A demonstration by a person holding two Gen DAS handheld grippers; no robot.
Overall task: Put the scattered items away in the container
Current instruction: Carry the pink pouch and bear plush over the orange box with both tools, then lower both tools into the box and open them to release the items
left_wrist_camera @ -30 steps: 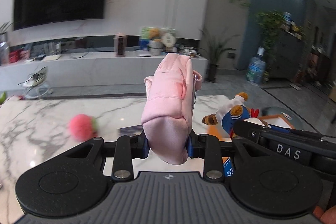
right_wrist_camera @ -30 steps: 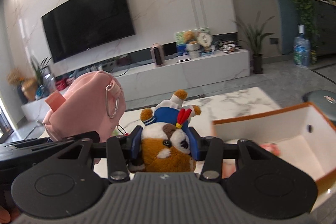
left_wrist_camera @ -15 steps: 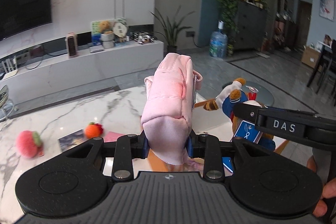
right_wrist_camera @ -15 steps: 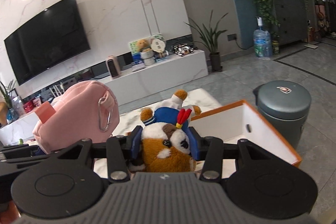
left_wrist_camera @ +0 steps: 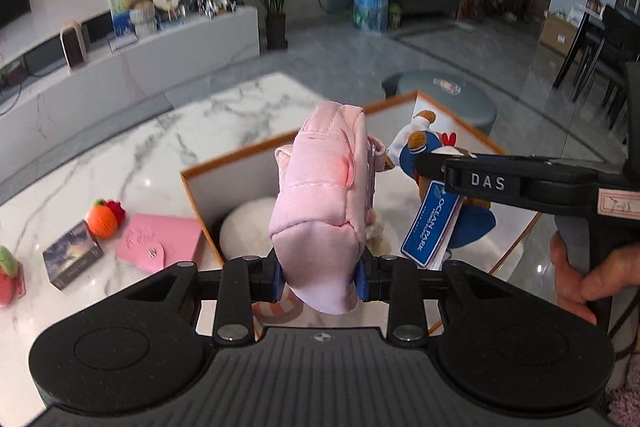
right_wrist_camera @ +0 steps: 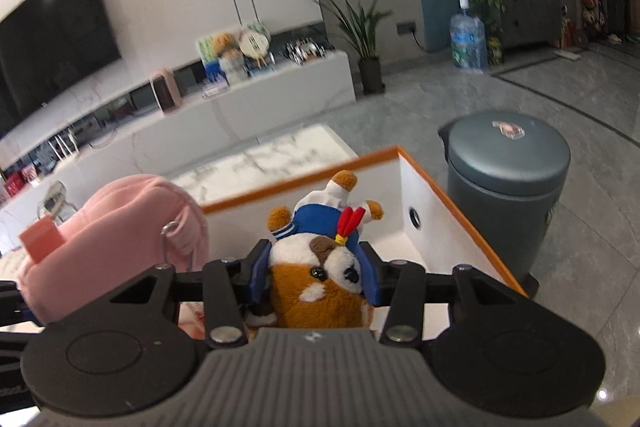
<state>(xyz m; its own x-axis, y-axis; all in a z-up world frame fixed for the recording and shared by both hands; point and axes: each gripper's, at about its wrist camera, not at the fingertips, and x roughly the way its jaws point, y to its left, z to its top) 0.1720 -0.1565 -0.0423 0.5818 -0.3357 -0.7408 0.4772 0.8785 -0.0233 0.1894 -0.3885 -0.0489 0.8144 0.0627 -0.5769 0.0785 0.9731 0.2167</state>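
Both loads hang above the orange-rimmed box [left_wrist_camera: 192, 174]: my left gripper [left_wrist_camera: 319, 277] pinches the pink pouch [left_wrist_camera: 326, 195], long axis pointing away from me, over a white plush inside; my right gripper [right_wrist_camera: 316, 273] clamps the sailor plush [right_wrist_camera: 320, 267] nearer the far wall, open floor below.

Home living room, pretty clearly; wall-mounted TV [right_wrist_camera: 56, 35] seen over a low media console [right_wrist_camera: 240, 107]; potted plant [right_wrist_camera: 366, 35] nearby.
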